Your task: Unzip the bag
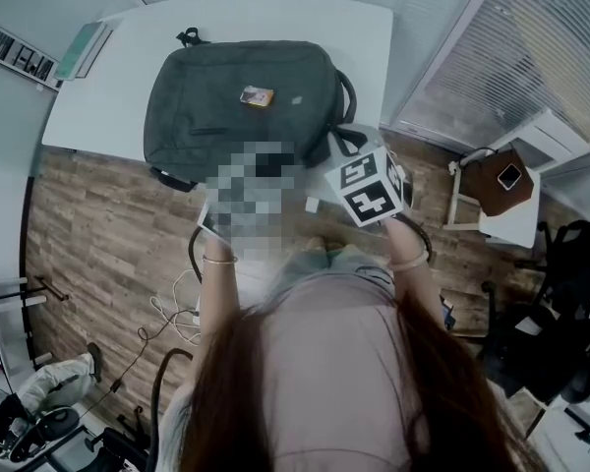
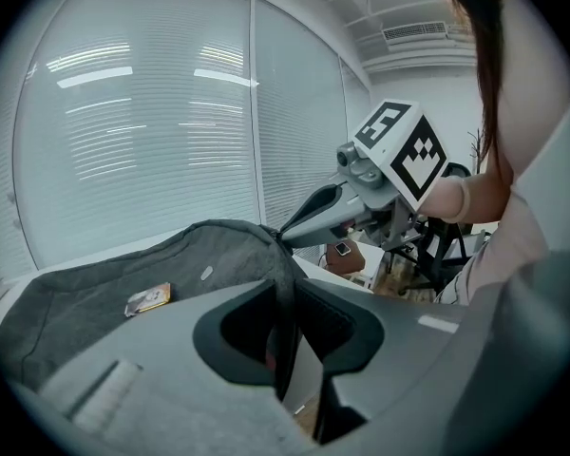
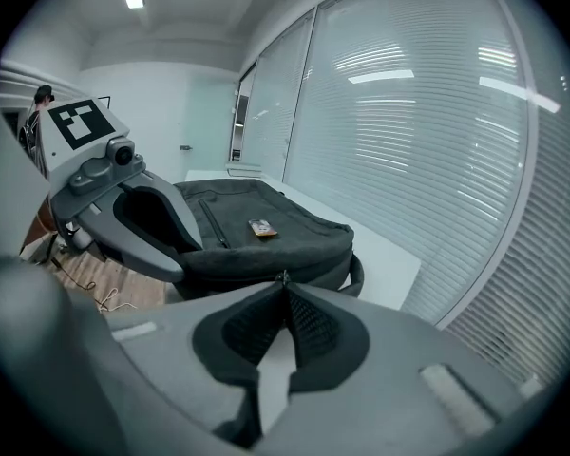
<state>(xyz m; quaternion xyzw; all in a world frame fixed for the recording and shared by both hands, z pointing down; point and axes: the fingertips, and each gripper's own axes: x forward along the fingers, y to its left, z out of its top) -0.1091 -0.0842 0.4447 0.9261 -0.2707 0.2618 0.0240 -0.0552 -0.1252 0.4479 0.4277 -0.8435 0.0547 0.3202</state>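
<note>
The dark grey bag (image 1: 226,116) lies flat on the white table (image 1: 275,16), an orange patch (image 1: 257,96) on top.

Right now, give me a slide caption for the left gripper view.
Left gripper clamps the grey bag by its edge; right gripper pinches its raised corner.

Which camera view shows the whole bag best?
The head view: it looks down on the bag, flat on the table, and shows almost all of it. The right gripper view shows its top and one side from low down. The left gripper view shows only part of its top and an edge.
</note>
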